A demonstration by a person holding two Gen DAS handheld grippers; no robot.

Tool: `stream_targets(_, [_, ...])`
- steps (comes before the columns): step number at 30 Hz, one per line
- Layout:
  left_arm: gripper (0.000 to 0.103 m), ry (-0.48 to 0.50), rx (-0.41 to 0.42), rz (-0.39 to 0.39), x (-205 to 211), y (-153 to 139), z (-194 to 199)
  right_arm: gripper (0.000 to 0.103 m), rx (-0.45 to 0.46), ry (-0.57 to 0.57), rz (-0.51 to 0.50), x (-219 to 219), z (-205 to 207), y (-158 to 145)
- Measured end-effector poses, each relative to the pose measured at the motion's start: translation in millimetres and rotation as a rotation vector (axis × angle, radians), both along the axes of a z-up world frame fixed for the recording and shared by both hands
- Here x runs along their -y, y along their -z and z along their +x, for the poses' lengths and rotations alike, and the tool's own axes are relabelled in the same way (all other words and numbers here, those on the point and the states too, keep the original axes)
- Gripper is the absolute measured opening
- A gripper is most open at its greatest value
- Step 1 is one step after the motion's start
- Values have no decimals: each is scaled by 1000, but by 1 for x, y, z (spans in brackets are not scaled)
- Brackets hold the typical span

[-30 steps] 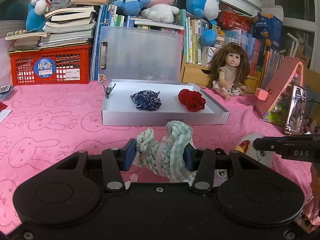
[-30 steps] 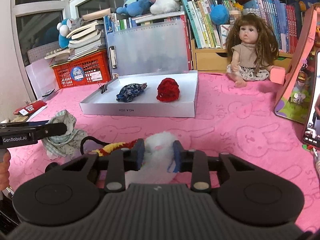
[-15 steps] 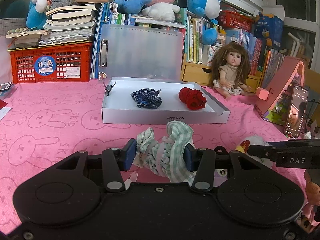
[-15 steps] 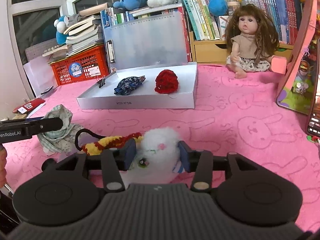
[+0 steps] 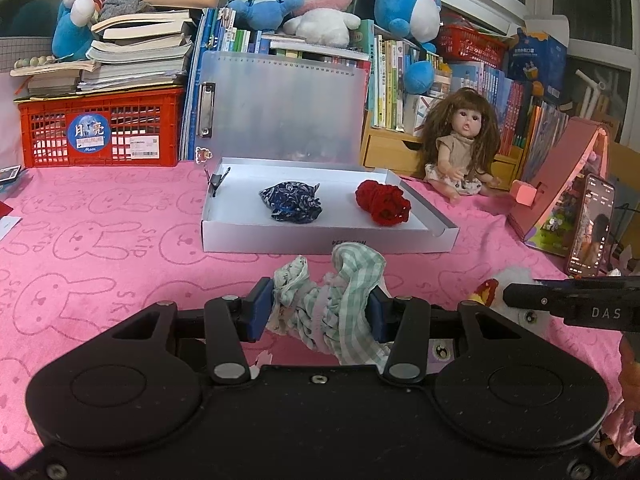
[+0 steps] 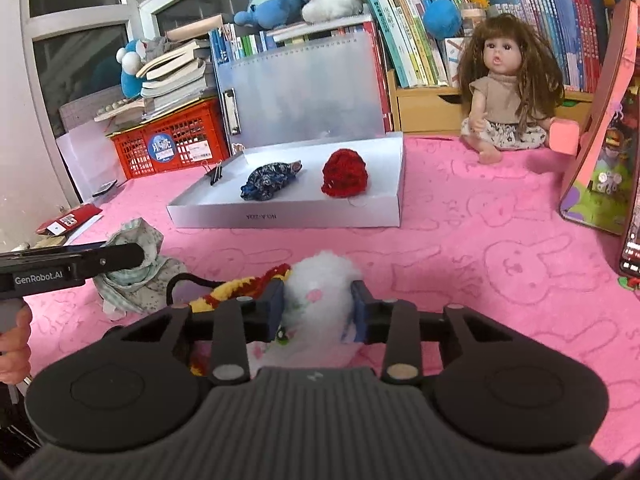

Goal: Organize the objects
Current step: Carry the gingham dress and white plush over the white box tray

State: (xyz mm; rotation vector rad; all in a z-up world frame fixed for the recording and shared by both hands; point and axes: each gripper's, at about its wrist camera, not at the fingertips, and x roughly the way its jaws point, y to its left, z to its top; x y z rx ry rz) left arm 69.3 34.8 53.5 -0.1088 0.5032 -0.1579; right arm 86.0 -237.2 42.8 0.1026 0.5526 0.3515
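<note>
Task judged partly complete: the white tray (image 5: 328, 240), lying ahead of both grippers on the pink cloth (image 5: 100, 240), holds two items, a blue patterned bundle (image 5: 290, 203) and a red knitted piece (image 5: 383, 202), side by side and apart. Two items remain outside it. The left gripper (image 5: 320, 312) is clamped on a green checked cloth bundle (image 5: 332, 300) short of the tray's front wall; the right gripper (image 6: 316, 310) is closed around a white plush toy (image 6: 320, 292), likewise short of the tray.

Phone (image 6: 632, 248) cropped; label (image 5: 350, 242) on box illegible.
</note>
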Motion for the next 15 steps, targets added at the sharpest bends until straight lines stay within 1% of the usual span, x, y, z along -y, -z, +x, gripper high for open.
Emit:
stream_targets(8, [44,5,7,-2,1,-4,4,37,33,27,1,5,-2,-10])
stream_targets(15, [44,13,19,-11,3,-11,13,38,59,54,24,13,4,-23])
